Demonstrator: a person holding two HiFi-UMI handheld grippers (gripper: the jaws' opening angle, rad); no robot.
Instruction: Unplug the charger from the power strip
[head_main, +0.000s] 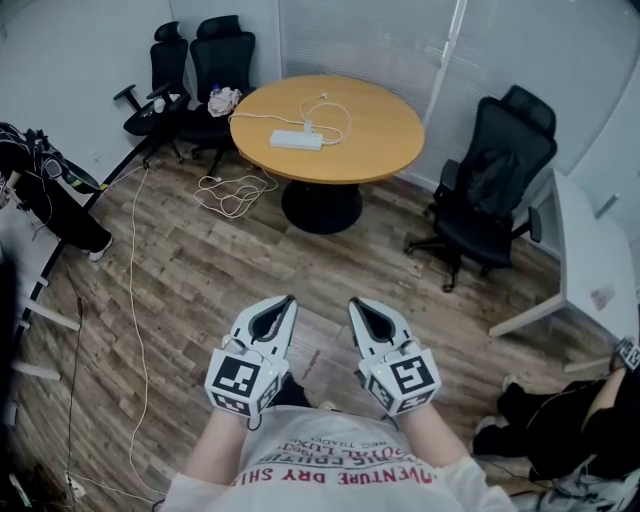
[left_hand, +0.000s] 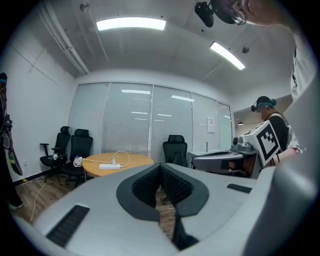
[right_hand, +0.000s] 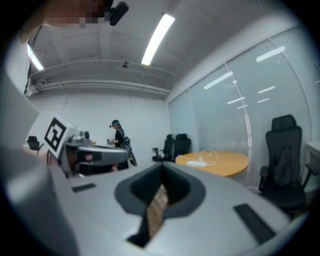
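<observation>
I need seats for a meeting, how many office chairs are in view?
3. The left chair and the neighbour chair stand side by side left of the round table; the third chair stands right of it. More may be out of frame.

There were three black office chairs (head_main: 495, 180), one round wooden table (head_main: 380, 140), one white power strip (head_main: 296, 139), one charger (head_main: 308, 127), and two grippers: left gripper (head_main: 289, 300), right gripper (head_main: 353, 302).

a round wooden table (head_main: 380, 140) stands on the plank floor (head_main: 200, 290), with a black office chair (head_main: 490, 190) near it. two more office chairs (head_main: 215, 60) sit by the wall, and a white table (head_main: 585, 245) is at the right.
</observation>
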